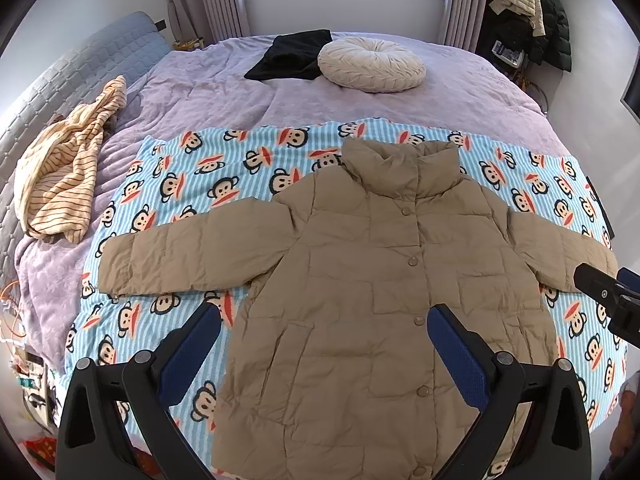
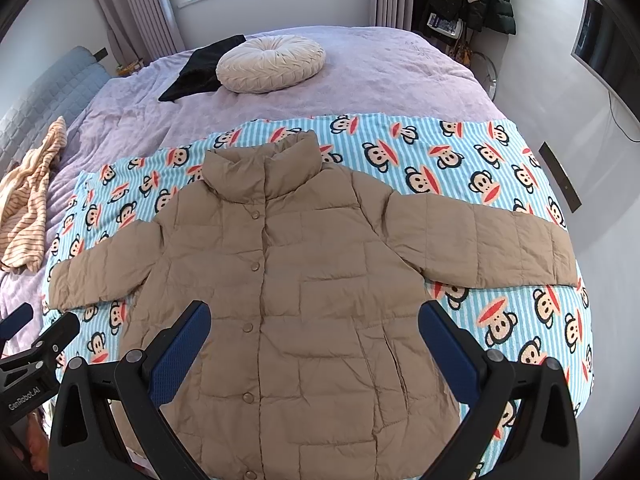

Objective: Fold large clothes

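Note:
A tan puffer jacket (image 1: 360, 280) lies flat and face up on a blue monkey-print blanket (image 1: 192, 168), buttoned, collar away from me, both sleeves spread sideways. It also shows in the right wrist view (image 2: 304, 288). My left gripper (image 1: 324, 320) is open and empty, hovering above the jacket's lower left part. My right gripper (image 2: 314, 318) is open and empty, hovering above the jacket's lower middle. The right gripper shows at the right edge of the left wrist view (image 1: 608, 296); the left gripper shows at the left edge of the right wrist view (image 2: 36, 344).
The blanket (image 2: 460, 152) lies on a purple bed (image 1: 460, 96). A round cream cushion (image 1: 371, 64) and a black garment (image 1: 292, 54) lie at the far end. A striped yellow garment (image 1: 68, 168) lies at the left. Coats (image 1: 532, 16) hang at the back right.

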The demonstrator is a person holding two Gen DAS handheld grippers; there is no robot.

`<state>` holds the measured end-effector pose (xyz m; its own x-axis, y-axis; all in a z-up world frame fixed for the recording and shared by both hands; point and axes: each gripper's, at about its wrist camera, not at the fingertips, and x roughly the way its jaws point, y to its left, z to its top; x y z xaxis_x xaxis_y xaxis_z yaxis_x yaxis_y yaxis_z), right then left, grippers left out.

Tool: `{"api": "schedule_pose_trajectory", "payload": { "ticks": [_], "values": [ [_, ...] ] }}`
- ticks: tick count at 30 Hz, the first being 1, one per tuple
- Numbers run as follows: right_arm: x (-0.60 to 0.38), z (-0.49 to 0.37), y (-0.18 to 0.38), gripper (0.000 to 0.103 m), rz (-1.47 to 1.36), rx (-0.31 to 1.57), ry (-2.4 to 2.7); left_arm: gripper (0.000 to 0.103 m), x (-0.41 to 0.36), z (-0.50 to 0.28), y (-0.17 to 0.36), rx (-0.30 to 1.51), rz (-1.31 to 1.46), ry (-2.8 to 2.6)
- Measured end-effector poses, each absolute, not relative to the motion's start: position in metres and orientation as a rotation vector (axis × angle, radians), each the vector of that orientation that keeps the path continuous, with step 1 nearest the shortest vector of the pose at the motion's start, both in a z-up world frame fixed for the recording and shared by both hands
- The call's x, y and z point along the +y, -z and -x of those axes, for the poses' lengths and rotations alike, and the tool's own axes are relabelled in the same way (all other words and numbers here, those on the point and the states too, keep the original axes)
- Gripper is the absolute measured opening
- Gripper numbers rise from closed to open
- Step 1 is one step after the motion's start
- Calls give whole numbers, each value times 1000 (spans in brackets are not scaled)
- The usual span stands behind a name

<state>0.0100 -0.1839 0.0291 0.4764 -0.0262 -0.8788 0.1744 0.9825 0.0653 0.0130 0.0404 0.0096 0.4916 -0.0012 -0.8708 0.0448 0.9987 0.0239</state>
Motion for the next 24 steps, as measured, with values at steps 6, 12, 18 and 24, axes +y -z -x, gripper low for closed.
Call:
{"api": "schedule_pose_trajectory", "payload": {
  "ticks": [6, 12, 18, 24],
  "values": [
    [-184, -9, -26, 103, -152, 1067, 115, 103, 41, -12, -10, 1061, -45, 23],
    [-180, -12, -31, 103, -153, 1067, 117, 103, 42, -12, -10, 1060, -44, 23],
    [-180, -11, -31, 103, -153, 1067, 117, 103, 41, -12, -10, 1060, -46, 24],
    [-180, -11, -31, 103, -153, 1066, 115, 103, 42, -11, -10, 1059, -45, 24]
  ]
}}
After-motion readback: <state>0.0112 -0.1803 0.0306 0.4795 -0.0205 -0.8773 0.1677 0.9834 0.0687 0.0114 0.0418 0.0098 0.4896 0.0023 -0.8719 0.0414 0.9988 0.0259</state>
